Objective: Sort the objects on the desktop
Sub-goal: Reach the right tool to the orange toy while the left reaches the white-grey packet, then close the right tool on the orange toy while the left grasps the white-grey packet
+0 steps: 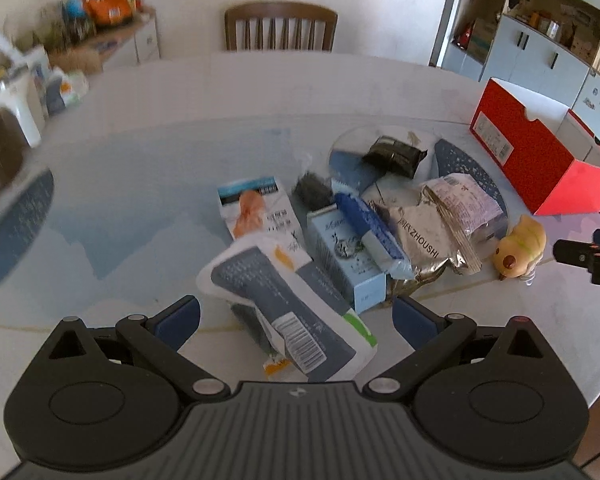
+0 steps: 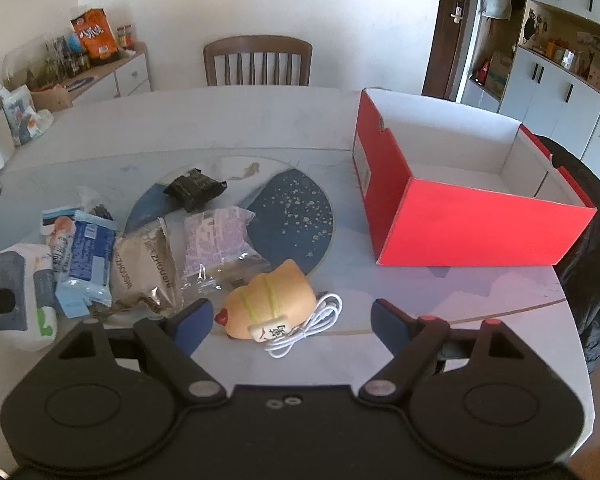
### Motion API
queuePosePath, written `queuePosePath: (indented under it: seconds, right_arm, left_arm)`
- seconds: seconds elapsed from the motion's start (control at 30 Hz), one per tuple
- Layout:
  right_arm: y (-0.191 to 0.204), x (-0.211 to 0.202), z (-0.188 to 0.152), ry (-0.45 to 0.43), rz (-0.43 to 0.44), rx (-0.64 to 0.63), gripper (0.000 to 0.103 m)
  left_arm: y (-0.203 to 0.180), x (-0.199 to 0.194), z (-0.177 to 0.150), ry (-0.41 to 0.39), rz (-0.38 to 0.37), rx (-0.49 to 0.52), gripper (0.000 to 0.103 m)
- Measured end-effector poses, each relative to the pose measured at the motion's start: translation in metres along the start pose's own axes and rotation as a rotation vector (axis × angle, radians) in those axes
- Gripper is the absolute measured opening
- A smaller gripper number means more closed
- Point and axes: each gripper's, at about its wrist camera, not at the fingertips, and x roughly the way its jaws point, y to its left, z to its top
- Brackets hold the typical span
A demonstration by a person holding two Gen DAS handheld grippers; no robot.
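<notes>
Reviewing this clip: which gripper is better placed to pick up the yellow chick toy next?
Right. The right gripper is open with the yellow chick toy directly between its fingers, near the red box. The left gripper faces a grey-and-white packet instead.

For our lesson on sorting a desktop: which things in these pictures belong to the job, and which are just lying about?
Part of the job:
- red box, open
- grey and white pouch
- blue carton
- silver packet
- black packet
- yellow toy
- white cable
- left tongs and right tongs, both open

Just lying about:
- wooden chair
- orange bag on the sideboard
- cupboards
</notes>
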Motion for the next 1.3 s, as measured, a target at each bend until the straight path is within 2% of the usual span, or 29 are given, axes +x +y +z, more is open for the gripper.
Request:
queuePosePath:
  seconds: [0.07, 0.27, 0.37, 0.43, 0.57, 0.7, 0.77, 0.9, 0.93, 0.97, 1.3]
  right_arm:
    - [0.002, 0.007, 0.001, 0.01, -0.007, 0.001, 0.086]
    - [0.003, 0.031, 0.003, 0.056, -0.02, 0.02, 0.083]
    - [0.002, 0.042, 0.006, 0.081, -0.019, 0.051, 0.079]
    - [0.0, 0.049, 0.007, 0.099, -0.005, 0.08, 0.072]
    - [-0.004, 0.056, 0.01, 0.115, 0.018, 0.155, 0.074]
    - [-0.006, 0.063, 0.014, 0.129, 0.025, 0.196, 0.074]
    - [-0.007, 0.066, 0.016, 0.142, 0.037, 0.217, 0.073]
    - [-0.009, 0.071, 0.017, 0.163, 0.058, 0.261, 0.069]
    - [-0.008, 0.071, 0.018, 0.163, 0.066, 0.263, 0.063]
    - [-0.007, 0.07, 0.018, 0.161, 0.072, 0.262, 0.061]
    - [-0.004, 0.058, 0.019, 0.177, 0.044, 0.288, 0.056]
  left_arm:
    - [0.003, 0.004, 0.0, 0.017, -0.018, -0.01, 0.103]
    - [0.01, 0.017, 0.003, 0.072, -0.052, -0.031, 0.092]
    - [0.013, 0.021, 0.005, 0.089, -0.07, -0.032, 0.088]
    - [0.013, 0.025, 0.006, 0.099, -0.081, -0.027, 0.086]
    - [0.016, 0.031, 0.007, 0.123, -0.11, -0.039, 0.077]
    - [0.019, 0.037, 0.009, 0.147, -0.141, -0.048, 0.059]
    - [0.021, 0.039, 0.01, 0.156, -0.154, -0.048, 0.054]
    - [0.026, 0.042, 0.012, 0.171, -0.186, -0.063, 0.039]
    - [0.027, 0.043, 0.012, 0.175, -0.195, -0.067, 0.037]
    - [0.028, 0.044, 0.012, 0.177, -0.202, -0.066, 0.034]
    - [0.041, 0.037, 0.018, 0.182, -0.256, -0.054, 0.018]
